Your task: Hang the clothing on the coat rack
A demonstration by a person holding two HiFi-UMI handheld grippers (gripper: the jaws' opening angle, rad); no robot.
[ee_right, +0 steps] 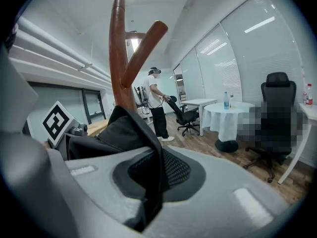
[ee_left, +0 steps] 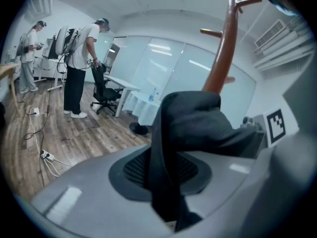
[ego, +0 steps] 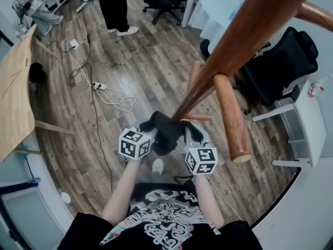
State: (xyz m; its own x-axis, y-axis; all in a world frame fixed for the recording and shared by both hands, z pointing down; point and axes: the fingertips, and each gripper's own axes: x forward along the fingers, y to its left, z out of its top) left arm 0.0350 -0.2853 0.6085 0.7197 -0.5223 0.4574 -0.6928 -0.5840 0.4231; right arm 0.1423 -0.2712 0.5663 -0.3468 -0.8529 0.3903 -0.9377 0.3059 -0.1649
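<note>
I hold a black garment (ego: 165, 132) between both grippers, low beside the coat rack's base. The left gripper (ego: 151, 128) and right gripper (ego: 190, 133) pinch it from either side, their marker cubes facing up. The brown wooden coat rack (ego: 244, 40) rises toward the head camera, with one thick peg (ego: 231, 116) just right of the grippers. In the left gripper view the garment (ee_left: 193, 128) runs down between the closed jaws of the left gripper (ee_left: 166, 182), and the rack pole (ee_left: 224, 53) stands behind. In the right gripper view the cloth (ee_right: 126, 133) is pinched in the right gripper (ee_right: 153, 182) under the pole (ee_right: 119, 58).
A wooden table (ego: 15, 87) stands at the left and a white desk (ego: 312, 119) at the right. A black office chair (ego: 281, 61) and a round white table (ego: 218, 12) lie beyond the rack. Cables and a power strip (ego: 99, 86) lie on the floor. A person (ego: 114, 4) stands at the back.
</note>
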